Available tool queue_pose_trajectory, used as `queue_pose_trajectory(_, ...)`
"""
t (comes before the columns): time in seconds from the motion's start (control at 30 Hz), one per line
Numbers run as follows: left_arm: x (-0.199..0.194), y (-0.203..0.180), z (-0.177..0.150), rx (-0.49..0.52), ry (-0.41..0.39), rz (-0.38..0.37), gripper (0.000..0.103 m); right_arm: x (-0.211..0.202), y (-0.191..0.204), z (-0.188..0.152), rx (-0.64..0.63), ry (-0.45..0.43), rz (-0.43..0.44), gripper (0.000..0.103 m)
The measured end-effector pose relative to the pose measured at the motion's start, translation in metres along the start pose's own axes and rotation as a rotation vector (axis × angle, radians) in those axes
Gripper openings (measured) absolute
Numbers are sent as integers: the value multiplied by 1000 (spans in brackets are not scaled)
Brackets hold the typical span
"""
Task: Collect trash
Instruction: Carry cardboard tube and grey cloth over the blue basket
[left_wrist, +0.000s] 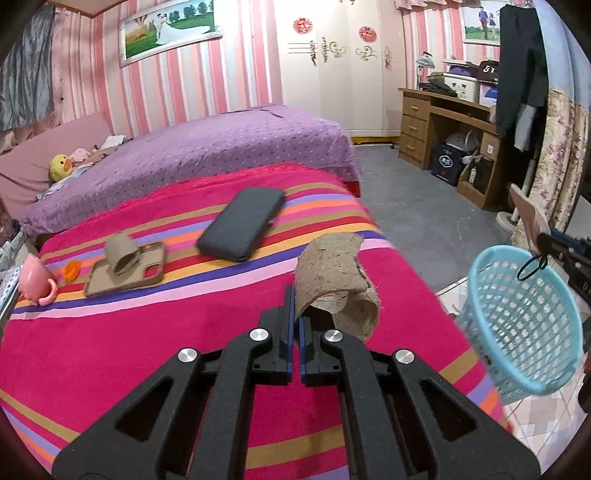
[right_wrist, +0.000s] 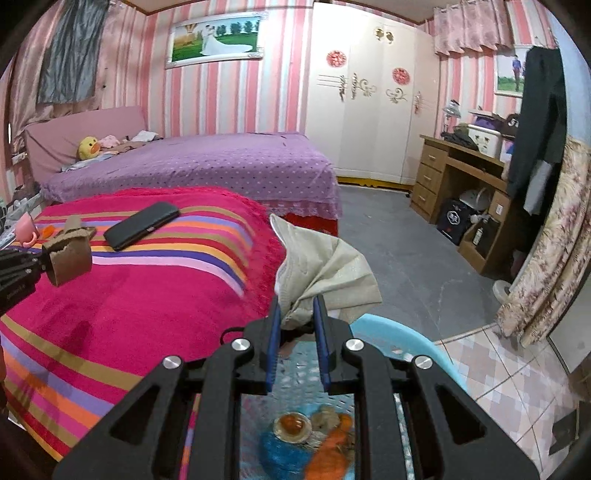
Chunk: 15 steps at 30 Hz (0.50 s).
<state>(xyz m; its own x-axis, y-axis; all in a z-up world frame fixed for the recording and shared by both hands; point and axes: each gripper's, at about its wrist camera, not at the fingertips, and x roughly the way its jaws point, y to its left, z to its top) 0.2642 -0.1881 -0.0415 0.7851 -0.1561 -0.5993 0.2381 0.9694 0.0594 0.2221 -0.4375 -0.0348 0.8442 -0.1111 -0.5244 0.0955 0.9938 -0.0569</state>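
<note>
My left gripper is shut on a torn brown cardboard tube and holds it above the striped pink blanket. The tube also shows at the left of the right wrist view. My right gripper is shut on a crumpled beige tissue just above the light blue plastic basket. That basket hangs past the bed's right edge in the left wrist view. Orange and blue scraps lie in its bottom. Another cardboard piece lies on a brown phone case.
A black phone lies on the blanket, with a pink cup and a small orange bit at the far left. Behind is a purple bed. A wooden desk and grey floor lie to the right.
</note>
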Motion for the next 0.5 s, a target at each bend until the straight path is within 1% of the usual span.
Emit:
queue_pose_trajectory(0.07,2,-15,2,0,5,-21,0,-1,-10,-3,9,-1,-12,18)
queue_pose_trajectory(0.27,3,-72,3,59,-7,-70,0,-4,-42,-9,50,-2,-54,18)
queue_pose_trajectory(0.4,7,-108,2,79,5,-120,0,-4,-58,-16,55,9,-88,18)
queue_pose_trajectory(0.5,10,-127,1,77,19,-148,0,-8,-71,-20,64,6,-102,18)
